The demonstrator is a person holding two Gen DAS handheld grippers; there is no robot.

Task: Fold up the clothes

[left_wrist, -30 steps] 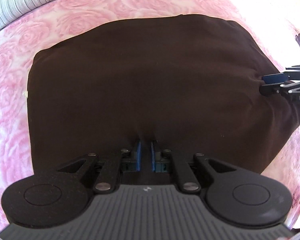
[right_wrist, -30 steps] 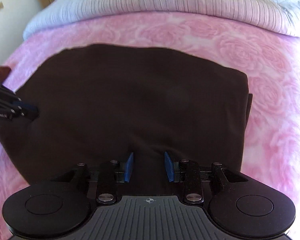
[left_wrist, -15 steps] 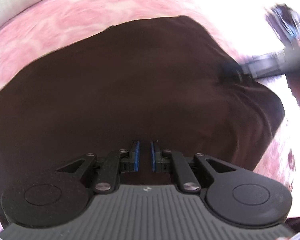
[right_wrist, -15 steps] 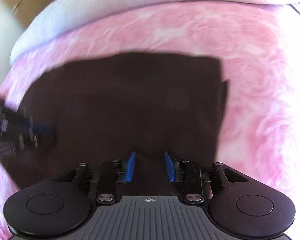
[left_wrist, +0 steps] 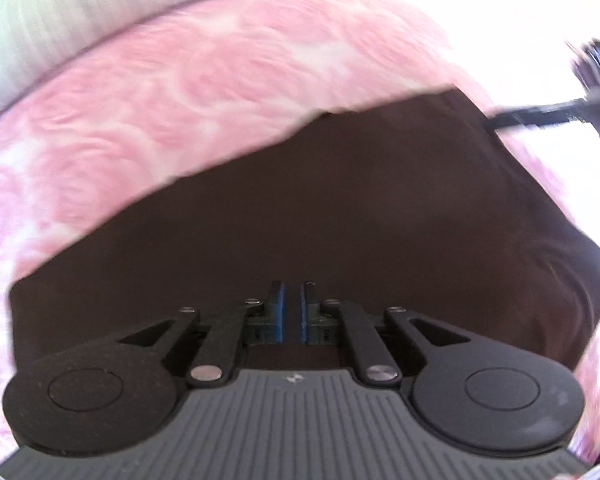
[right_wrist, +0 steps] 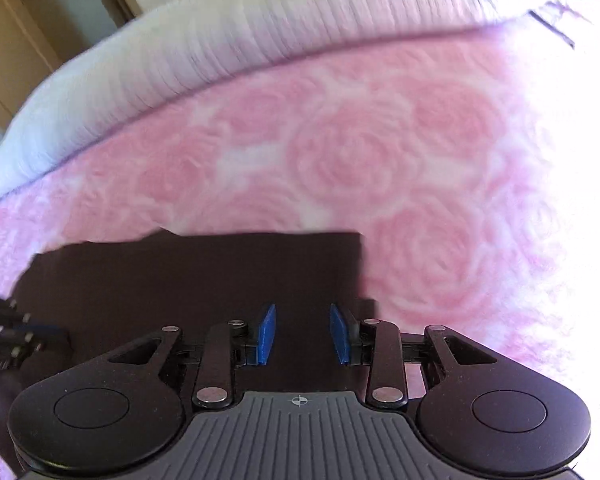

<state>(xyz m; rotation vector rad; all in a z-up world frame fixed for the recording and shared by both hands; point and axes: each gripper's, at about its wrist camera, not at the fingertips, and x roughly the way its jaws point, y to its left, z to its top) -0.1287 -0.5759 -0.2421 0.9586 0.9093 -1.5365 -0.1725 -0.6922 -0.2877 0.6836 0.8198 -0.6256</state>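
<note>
Brown cloth lies on the pink rose blanket, and my left gripper is clamped on its near edge. My right gripper sits over the cloth's right part with its blue pads apart; whether cloth lies between them, I cannot tell.

There was one dark brown garment, spread ahead of both claws. Two claws were in view: the left claw and the right claw, each with two blue pads. One pink rose-patterned blanket lay beyond them, and one striped white pillow farther off.
</note>
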